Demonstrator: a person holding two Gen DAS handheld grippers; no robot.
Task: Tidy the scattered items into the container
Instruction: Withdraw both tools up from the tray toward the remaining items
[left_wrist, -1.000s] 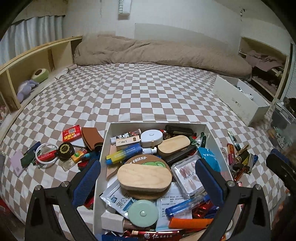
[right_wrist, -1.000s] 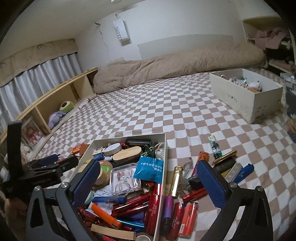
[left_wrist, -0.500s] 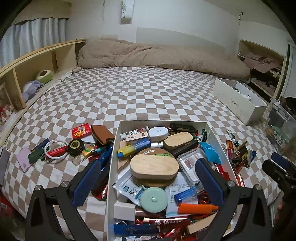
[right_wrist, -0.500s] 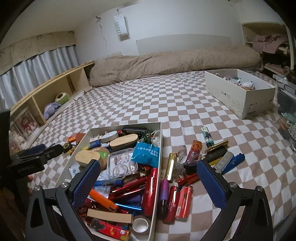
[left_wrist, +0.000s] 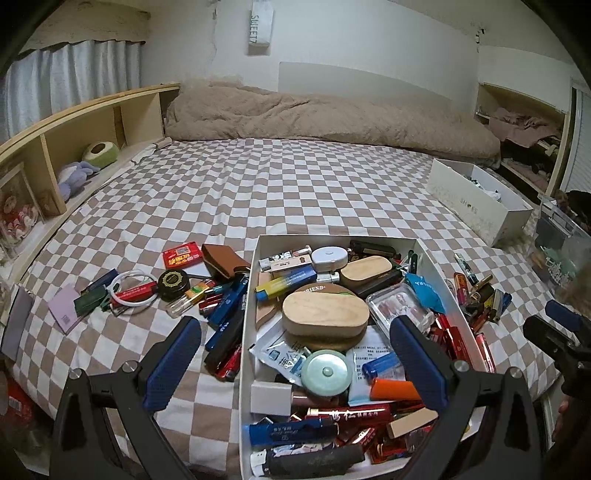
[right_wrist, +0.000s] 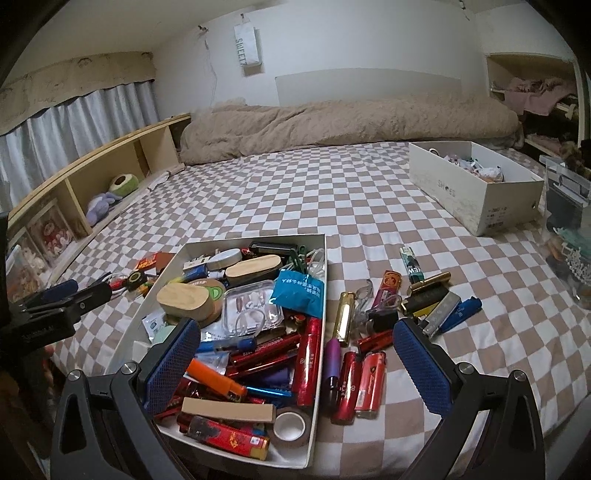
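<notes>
Left wrist view: left gripper (left_wrist: 295, 363), jaws apart and empty, hovering over box (left_wrist: 246, 334) sitting on bed (left_wrist: 258, 192); tin (left_wrist: 173, 283) lying left of box.
Right wrist view: right gripper (right_wrist: 295, 363), jaws apart and empty; lighters (right_wrist: 360, 386) lying right of box (right_wrist: 317, 376).

White container (right_wrist: 320, 295) centre frame, packed with lighters, wooden cases, tape roll. Loose lighters (right_wrist: 369, 384) on checkered bedsheet (right_wrist: 295, 192) just right of it. Right gripper (right_wrist: 295, 369) foreground, jaws wide apart, empty. Shoebox (right_wrist: 476, 192) upper right.
</notes>
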